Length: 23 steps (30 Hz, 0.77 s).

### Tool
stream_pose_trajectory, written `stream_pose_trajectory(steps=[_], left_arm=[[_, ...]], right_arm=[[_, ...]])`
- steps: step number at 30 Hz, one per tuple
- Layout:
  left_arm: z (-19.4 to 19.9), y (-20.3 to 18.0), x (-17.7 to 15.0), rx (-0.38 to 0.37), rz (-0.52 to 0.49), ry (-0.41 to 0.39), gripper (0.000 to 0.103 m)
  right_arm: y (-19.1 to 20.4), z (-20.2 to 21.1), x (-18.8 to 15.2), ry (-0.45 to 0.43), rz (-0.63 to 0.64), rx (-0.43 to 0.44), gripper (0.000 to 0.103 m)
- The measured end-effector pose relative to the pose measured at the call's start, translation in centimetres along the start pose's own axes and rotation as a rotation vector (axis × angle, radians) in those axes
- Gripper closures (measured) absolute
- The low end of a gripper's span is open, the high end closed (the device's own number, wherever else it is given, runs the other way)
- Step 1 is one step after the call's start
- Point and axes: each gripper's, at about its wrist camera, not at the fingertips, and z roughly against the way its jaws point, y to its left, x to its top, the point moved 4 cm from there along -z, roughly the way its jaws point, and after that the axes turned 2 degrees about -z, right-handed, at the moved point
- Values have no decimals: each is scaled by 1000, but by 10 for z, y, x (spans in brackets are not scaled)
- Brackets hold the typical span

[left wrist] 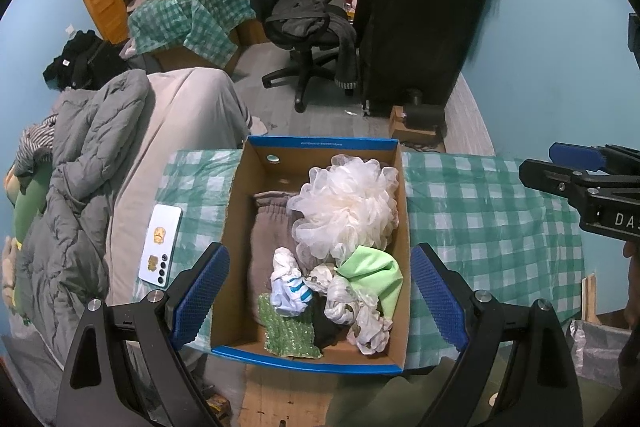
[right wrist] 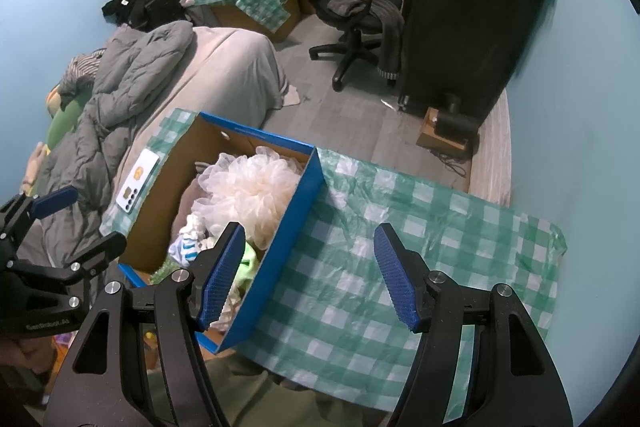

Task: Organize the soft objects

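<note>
Covering the bench, a green-and-white checked plastic cloth (right wrist: 360, 267) lies bare to the right of an open cardboard box with blue rims (left wrist: 316, 146), which sits on the cloth's left part, close beside a bed with a grey quilt (left wrist: 80, 187).

Inside the box, a cream mesh bath pouf (left wrist: 344, 203) fills the far right corner, a grey-brown knitted cloth (left wrist: 268, 227) lies along the left, and a light green fabric piece (left wrist: 372, 275) rests near the right wall. Smaller still are a white-and-blue balled sock (left wrist: 290, 291), a green sequinned patch (left wrist: 286, 331) and some crumpled pale rags (left wrist: 360, 319) at the near end.

Directly above the box hangs the left gripper (left wrist: 320, 299), jaws spread wide to either side of the box's near end and holding nothing; the soft things lie straight ahead and below it, so it looks the nearer for any pick. Over the bare cloth, just right of the box's blue side wall, the right gripper (right wrist: 310, 279) stands partly open and empty. The box walls are the likely hindrance to reaching in. A white phone (left wrist: 160, 243) lies on the cloth left of the box.
</note>
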Motion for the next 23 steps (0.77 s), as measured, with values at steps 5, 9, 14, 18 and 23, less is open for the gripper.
stream_pose_trajectory(steps=[5,9,14,18,23], left_arm=[[0,-1,1,1,-1,1,10],[1,-1,0,1,-3,-1,10],[-1,-3,0,7,-7,10,10],[-1,-5,0,10,-9,10,10],[-1,-6,1,11,-11,11,10]], right_arm=[[1,-1,0,-2,-1,0,37],[1,-1,0,-2,-1,0,37],[1,0,-1,-2,-3,4,37],[0,2,2,-3,-1,7,37],[0,2,2,0,0,7,37]])
